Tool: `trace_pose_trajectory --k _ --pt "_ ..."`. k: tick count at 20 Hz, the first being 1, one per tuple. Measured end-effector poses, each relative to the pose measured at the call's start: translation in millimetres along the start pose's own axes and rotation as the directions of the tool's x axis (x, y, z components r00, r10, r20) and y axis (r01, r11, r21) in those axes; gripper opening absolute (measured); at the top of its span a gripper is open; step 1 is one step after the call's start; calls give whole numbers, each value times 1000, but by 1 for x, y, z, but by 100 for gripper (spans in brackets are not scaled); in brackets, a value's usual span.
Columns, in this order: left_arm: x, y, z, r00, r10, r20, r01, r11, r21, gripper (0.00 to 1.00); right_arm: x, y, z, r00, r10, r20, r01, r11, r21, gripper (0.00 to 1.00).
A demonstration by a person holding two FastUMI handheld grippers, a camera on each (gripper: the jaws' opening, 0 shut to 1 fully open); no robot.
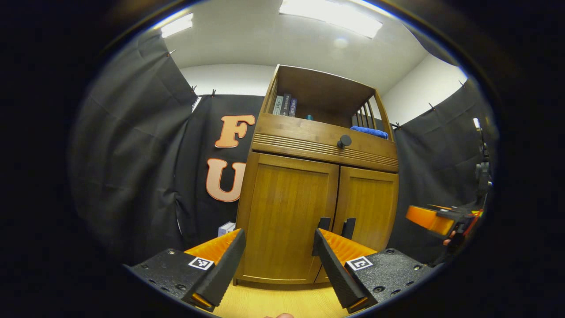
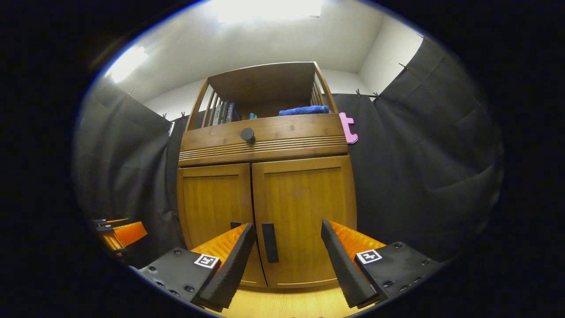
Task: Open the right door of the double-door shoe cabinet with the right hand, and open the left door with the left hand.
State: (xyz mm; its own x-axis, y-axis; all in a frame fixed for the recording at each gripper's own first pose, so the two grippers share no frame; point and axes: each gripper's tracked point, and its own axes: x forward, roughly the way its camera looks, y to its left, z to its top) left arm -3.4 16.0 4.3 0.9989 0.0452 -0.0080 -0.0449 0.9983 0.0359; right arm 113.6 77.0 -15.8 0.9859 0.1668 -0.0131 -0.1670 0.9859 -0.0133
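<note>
The wooden shoe cabinet [image 1: 318, 154] stands in front of me with both doors closed. In the left gripper view its left door [image 1: 282, 212] and right door [image 1: 371, 198] meet at two dark vertical handles [image 1: 348, 227]. My left gripper [image 1: 279, 240] is open, short of the left door, touching nothing. In the right gripper view the right door [image 2: 309, 203] carries its dark handle [image 2: 269, 243] near the centre seam, and the left door [image 2: 212, 198] sits beside it. My right gripper [image 2: 287, 232] is open and apart from the door, with the handle between its fingers' line of sight.
Above the doors is a drawer with a round dark knob [image 1: 344, 141] [image 2: 247, 134]. The open shelf holds books [image 1: 284, 105] and a blue cloth [image 1: 370, 131]. A small white box [image 1: 226, 228] lies left of the cabinet. The floor [image 1: 273, 302] is pale wood.
</note>
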Motion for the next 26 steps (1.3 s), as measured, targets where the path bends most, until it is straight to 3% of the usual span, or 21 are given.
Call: trace_pose_trajectory --k 3,4,5,7,8,9,13,14,17,18,19,23,25,26 --pt "-3 -10 7 1000 -16 10 16 1000 -19 94 47 21 -17 999 48 -20 -48 999 4 97" --pt "-2 -11 10 1000 -18 14 18 1000 -15 90 62 26 -23 998 54 -29 -54 999 1 97" --pt "-3 -11 11 1000 -17 18 17 1000 -6 94 76 27 -32 998 51 -41 -52 999 -6 97" --pt "-5 -12 14 999 -15 28 15 1000 12 90 100 26 -54 996 16 -83 -18 999 -31 97" --pt "-6 -12 16 999 -13 34 12 1000 18 94 112 26 -66 995 8 -101 -13 999 -41 97" --pt "-8 -12 18 999 -11 38 11 1000 20 90 121 28 -76 993 2 -115 -8 999 -53 97" --pt "-12 -1 23 998 20 56 -21 1000 10 90 142 22 -104 986 -40 -161 28 997 -74 97" --pt "-13 5 23 998 36 60 -37 999 15 90 146 20 -112 984 -51 -173 39 997 -67 90" --pt "-14 23 21 995 85 59 -87 996 31 90 163 18 -129 975 -49 -215 42 998 -40 95" --pt "-15 29 21 993 98 58 -100 994 32 90 168 17 -132 973 -49 -225 42 998 -36 86" --pt "-15 32 21 992 111 57 -113 993 30 90 172 16 -135 971 -49 -233 42 999 -35 89" --pt "-18 47 20 987 153 51 -154 988 22 90 175 23 -138 970 21 -244 -21 1000 2 58" --pt "-20 49 20 986 158 48 -159 987 24 90 174 23 -138 965 36 -261 -25 999 49 58" --pt "-22 49 21 986 159 49 -160 987 23 94 174 23 -138 961 43 -272 -29 998 57 68"
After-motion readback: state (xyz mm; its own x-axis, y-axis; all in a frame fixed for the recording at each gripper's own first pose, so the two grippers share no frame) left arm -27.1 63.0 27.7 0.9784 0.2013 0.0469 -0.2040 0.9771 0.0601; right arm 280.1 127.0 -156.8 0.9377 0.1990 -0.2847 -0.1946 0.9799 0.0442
